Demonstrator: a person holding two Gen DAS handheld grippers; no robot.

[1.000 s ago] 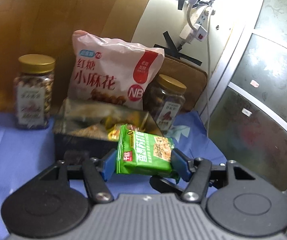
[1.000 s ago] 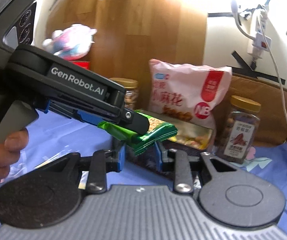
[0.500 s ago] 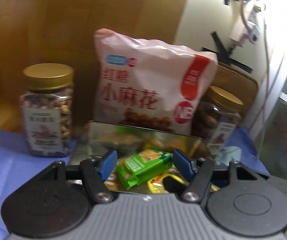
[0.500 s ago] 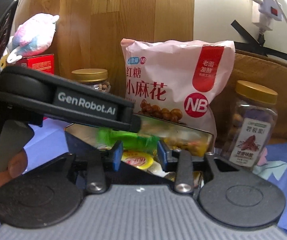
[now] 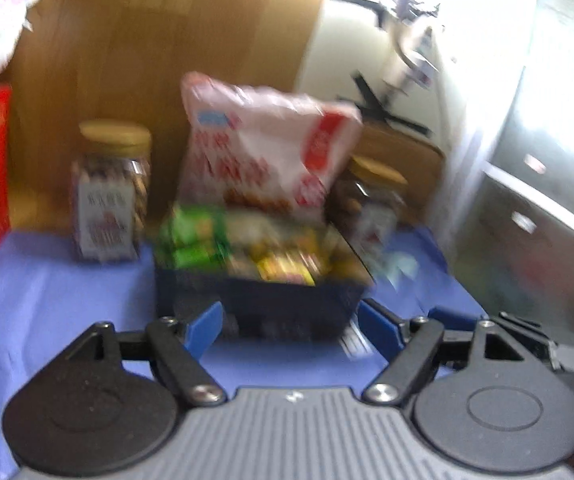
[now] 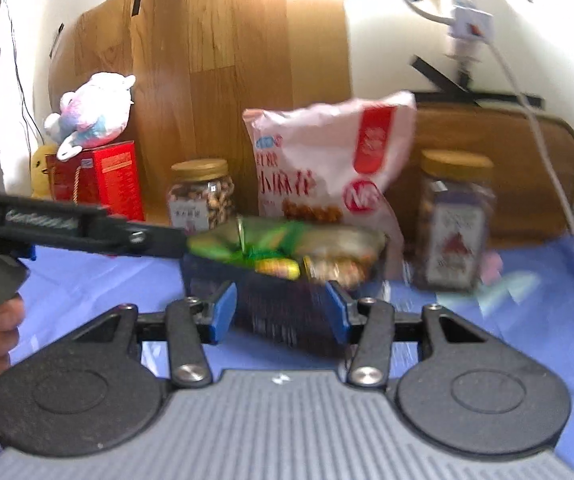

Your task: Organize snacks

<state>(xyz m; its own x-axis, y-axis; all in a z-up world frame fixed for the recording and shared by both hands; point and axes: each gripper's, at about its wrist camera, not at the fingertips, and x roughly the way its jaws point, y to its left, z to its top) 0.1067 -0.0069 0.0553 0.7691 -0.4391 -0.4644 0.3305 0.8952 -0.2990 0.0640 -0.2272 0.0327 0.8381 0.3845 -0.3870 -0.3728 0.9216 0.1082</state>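
Observation:
A dark box (image 5: 263,300) of snack packets sits on the blue cloth; it also shows in the right wrist view (image 6: 283,304). A green snack packet (image 5: 195,236) lies in its left side, also seen from the right (image 6: 247,244). My left gripper (image 5: 291,328) is open and empty just in front of the box. My right gripper (image 6: 283,316) is open and empty before the box. The left tool's body (image 6: 87,232) reaches in from the left towards the box.
Behind the box stand a pink snack bag (image 6: 327,168) and two gold-lidded jars (image 6: 201,194) (image 6: 453,220). A red carton (image 6: 99,184) with a plush toy (image 6: 91,124) stands at the back left. A wooden board and a wall close the back.
The left gripper let the green packet go into the box and drew back, open. The right gripper also drew back from the box. Both views are blurred by motion.

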